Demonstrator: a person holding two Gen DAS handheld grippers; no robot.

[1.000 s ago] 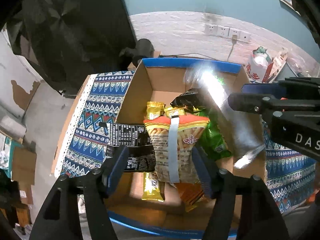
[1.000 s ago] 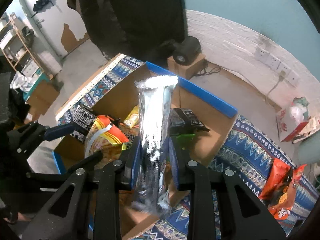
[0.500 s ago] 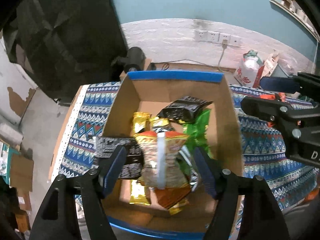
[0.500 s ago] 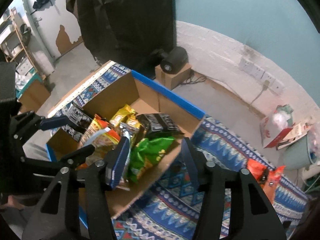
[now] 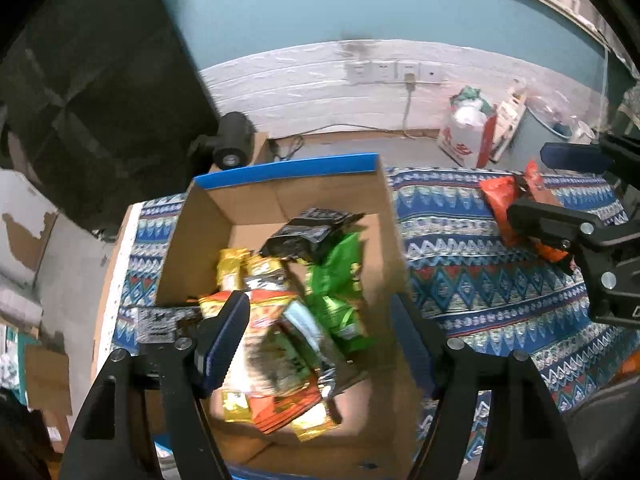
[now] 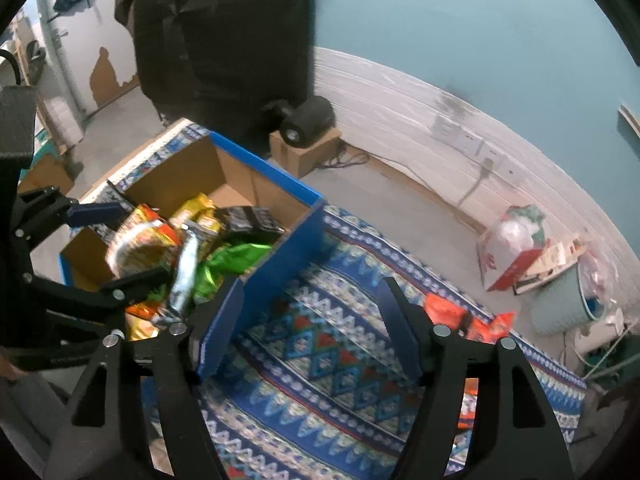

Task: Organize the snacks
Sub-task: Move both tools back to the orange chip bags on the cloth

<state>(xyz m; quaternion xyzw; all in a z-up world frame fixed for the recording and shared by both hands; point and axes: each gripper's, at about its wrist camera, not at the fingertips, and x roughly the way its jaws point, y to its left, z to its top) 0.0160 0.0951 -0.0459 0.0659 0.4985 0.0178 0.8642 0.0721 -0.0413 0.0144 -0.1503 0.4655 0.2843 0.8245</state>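
A blue-rimmed cardboard box (image 5: 208, 216) holds several snack packs: an orange-and-yellow bag (image 5: 268, 344), a green bag (image 5: 336, 280), a black pack (image 5: 308, 232) and gold packs. My left gripper (image 5: 320, 320) hangs open and empty over the box. The silver pack (image 6: 184, 272) lies in the box among the others. My right gripper (image 6: 312, 304) is open and empty over the patterned cloth (image 6: 320, 344), right of the box (image 6: 296, 236). Orange snack bags (image 6: 472, 320) lie on the cloth beyond its right finger, also showing in the left wrist view (image 5: 504, 200).
A black round device (image 5: 232, 144) sits on a small cardboard box behind the table. A red-and-white bag (image 5: 468, 136) and a pale bin (image 6: 560, 304) stand on the floor by the wall. A black printed pack (image 5: 160, 320) hangs at the box's left wall.
My right gripper let go of the silver pack into the box, opened wide and swung right over the cloth. My left gripper pulled back and up slightly, still open.
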